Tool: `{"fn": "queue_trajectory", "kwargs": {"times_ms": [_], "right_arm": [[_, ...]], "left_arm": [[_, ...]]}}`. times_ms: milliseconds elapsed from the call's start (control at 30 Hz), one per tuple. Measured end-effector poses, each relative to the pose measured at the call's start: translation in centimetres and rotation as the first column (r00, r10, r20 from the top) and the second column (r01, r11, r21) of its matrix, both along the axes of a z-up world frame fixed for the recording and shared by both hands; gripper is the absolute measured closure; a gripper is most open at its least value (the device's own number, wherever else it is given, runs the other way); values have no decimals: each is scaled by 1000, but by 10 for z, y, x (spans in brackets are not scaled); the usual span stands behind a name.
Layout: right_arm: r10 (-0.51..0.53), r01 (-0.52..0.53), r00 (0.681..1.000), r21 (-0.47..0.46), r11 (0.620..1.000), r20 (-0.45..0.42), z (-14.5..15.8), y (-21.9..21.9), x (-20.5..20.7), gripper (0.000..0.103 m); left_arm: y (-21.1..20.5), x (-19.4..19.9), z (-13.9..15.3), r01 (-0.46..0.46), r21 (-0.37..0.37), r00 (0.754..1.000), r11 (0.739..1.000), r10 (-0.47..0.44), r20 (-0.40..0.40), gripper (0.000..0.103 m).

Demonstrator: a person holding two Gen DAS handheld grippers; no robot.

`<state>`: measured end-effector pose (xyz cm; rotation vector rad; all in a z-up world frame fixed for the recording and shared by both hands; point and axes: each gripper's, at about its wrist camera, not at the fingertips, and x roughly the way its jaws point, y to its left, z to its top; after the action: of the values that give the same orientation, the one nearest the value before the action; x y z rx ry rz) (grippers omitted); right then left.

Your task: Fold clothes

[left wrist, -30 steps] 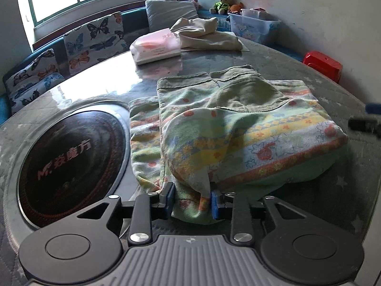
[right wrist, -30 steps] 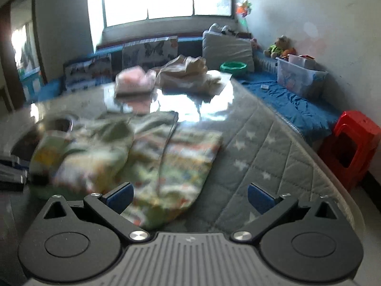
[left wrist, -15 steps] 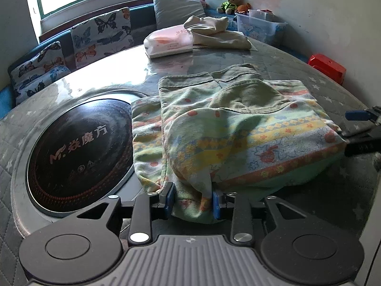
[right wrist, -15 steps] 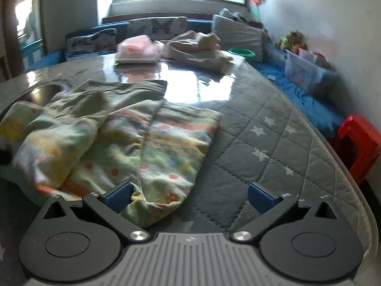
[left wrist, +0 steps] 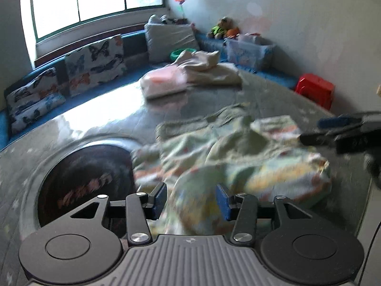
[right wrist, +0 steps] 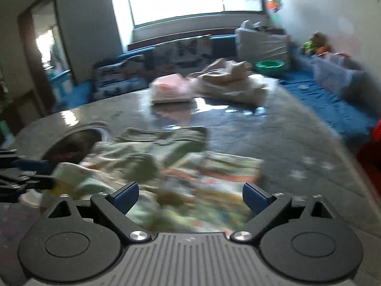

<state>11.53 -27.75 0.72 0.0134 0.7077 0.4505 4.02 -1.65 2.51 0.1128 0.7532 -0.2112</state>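
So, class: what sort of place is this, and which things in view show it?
Probably a home living or play room: a blue window bench with butterfly-print cushions, soft toys beside a clear plastic storage box, and a patterned green child's garment on the table.

Left gripper (left wrist: 190, 200) and right gripper (right wrist: 190, 197) both hover, fingers spread.

left gripper (left wrist: 190, 200) jaws parted around the blurred patterned garment (left wrist: 238, 157).
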Motion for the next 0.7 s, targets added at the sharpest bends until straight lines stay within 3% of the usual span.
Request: {"fn": "queue_trajectory", "kwargs": {"times_ms": [200, 267, 367, 600, 700], "right_arm": [[97, -94, 992, 52, 994, -76, -16, 31, 18, 24], [111, -106, 989, 61, 993, -97, -22, 36, 21, 29], [131, -122, 984, 79, 989, -123, -28, 42, 25, 46], [144, -131, 983, 112, 985, -111, -21, 40, 16, 78], [145, -133, 986, 133, 982, -78, -11, 35, 9, 84]], "left_arm": [[-4, 30, -16, 39, -66, 997, 997, -43, -68, 56], [-4, 32, -18, 58, -77, 996, 995, -63, -66, 71], [-1, 30, -17, 76, -98, 995, 992, -82, -61, 86], [0, 14, -5, 128, -120, 992, 984, -130, -3, 91], [3, 4, 1, 142, -127, 990, 982, -141, 20, 91]]}}
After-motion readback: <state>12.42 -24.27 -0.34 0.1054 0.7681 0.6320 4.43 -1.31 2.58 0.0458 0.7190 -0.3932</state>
